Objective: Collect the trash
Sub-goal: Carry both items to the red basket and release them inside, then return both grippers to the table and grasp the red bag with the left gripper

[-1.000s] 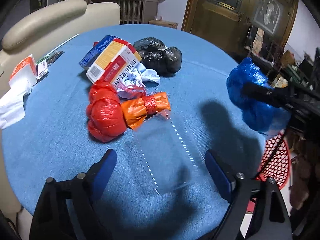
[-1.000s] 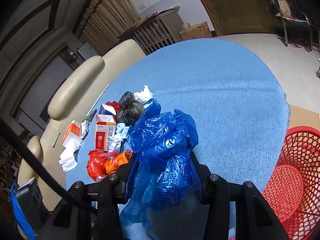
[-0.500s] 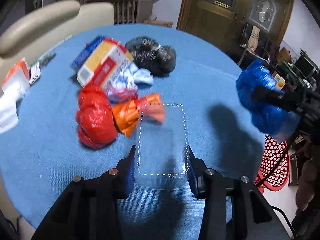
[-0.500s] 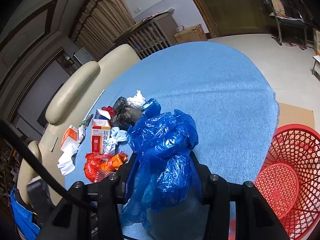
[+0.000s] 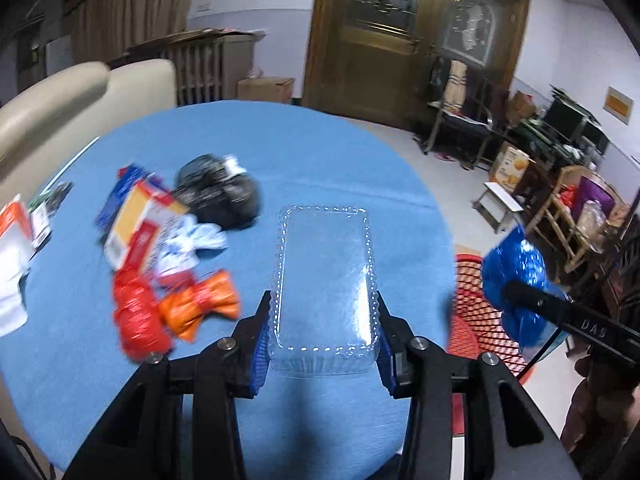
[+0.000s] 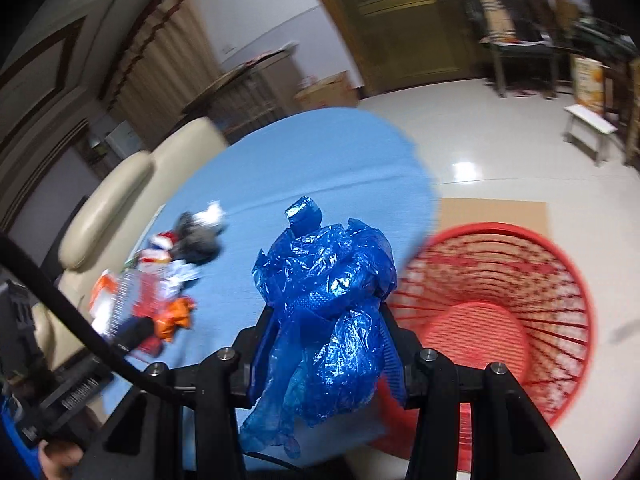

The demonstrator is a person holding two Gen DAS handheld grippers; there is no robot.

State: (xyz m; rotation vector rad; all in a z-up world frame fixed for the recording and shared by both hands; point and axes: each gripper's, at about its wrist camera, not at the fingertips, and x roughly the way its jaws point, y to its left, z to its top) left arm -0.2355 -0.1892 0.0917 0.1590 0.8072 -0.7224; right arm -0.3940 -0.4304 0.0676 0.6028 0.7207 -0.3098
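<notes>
Since a second ago, the left gripper (image 5: pixel 322 332) has closed on the clear plastic tray (image 5: pixel 325 280) and lifted it off the blue surface (image 5: pixel 340 160), leaving the red and orange bags (image 5: pixel 176 312) on the left. Right gripper (image 6: pixel 326 344) stays clamped on the crumpled blue plastic bag (image 6: pixel 328 304), now beside the red basket (image 6: pixel 500 320) on the floor.
</notes>
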